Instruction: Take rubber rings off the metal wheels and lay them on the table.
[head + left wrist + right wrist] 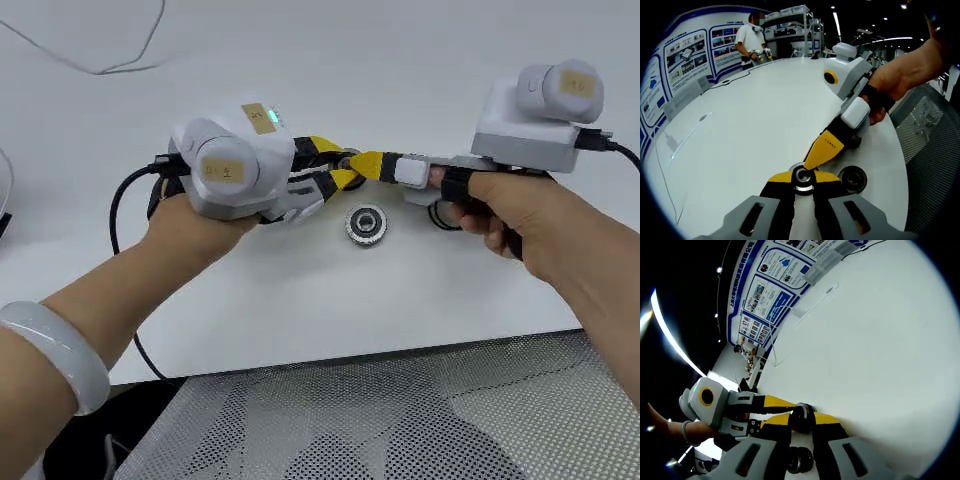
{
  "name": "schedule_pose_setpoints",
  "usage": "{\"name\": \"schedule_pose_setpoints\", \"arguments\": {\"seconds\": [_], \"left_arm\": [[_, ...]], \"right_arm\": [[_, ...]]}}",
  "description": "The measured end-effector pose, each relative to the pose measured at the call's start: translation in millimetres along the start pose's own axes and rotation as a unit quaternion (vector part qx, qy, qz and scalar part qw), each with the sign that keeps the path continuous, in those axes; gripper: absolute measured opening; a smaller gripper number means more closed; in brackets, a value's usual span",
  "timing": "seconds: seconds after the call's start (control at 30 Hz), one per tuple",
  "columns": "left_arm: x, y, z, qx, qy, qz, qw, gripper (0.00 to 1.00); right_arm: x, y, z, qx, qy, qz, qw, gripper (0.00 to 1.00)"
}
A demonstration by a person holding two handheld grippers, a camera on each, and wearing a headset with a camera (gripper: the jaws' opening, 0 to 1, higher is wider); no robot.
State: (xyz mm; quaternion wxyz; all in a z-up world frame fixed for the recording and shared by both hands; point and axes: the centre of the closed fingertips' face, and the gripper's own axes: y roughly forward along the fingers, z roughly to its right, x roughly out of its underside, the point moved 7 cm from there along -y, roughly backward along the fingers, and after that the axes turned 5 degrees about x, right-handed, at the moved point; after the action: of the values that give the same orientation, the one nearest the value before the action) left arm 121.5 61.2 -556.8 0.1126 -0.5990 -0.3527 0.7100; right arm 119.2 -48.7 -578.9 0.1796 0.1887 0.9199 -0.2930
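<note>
My left gripper point(338, 163) clamps a metal wheel point(803, 176) between its tips to steady it. My right gripper point(803, 421) is closed on its rubber ring point(807, 410), apparently to peel it off. A second wheel point(366, 224) lies just below both.

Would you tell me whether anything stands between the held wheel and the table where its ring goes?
Nothing visible does. The left gripper and right gripper both clamp the held wheel, bare table lies beyond, and the second wheel sits aside, nearer the person.
</note>
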Motion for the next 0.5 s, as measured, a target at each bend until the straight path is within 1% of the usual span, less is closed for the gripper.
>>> {"name": "schedule_pose_setpoints", "arguments": {"seconds": [0.13, 0.2, 0.3, 0.33, 0.43, 0.5], "left_arm": [[0.1, 0.0, 0.0, 0.000, -0.001, 0.001, 1.0000, 0.13], [0.1, 0.0, 0.0, 0.000, 0.000, 0.001, 1.0000, 0.13], [-0.1, 0.0, 0.0, 0.000, 0.000, 0.000, 1.0000, 0.13], [-0.1, 0.0, 0.0, 0.000, 0.000, 0.000, 1.0000, 0.13], [0.1, 0.1, 0.4, -0.001, 0.000, 0.000, 1.0000, 0.13], [0.2, 0.1, 0.5, -0.001, 0.001, -0.001, 1.0000, 0.13]], "right_arm": [[0.3, 0.4, 0.8, 0.000, 0.000, 0.000, 1.0000, 0.17], [0.4, -0.8, -1.3, -0.006, 0.004, -0.001, 1.0000, 0.17], [3.6, -3.4, -3.5, -0.007, 0.002, -0.008, 0.9999, 0.19], [3.3, -3.2, -3.2, -0.007, 0.000, -0.006, 1.0000, 0.19], [3.0, -2.7, -1.2, -0.005, 0.004, -0.008, 0.9999, 0.17], [2.8, -3.4, -1.2, -0.009, 0.011, -0.010, 0.9998, 0.17]]}}
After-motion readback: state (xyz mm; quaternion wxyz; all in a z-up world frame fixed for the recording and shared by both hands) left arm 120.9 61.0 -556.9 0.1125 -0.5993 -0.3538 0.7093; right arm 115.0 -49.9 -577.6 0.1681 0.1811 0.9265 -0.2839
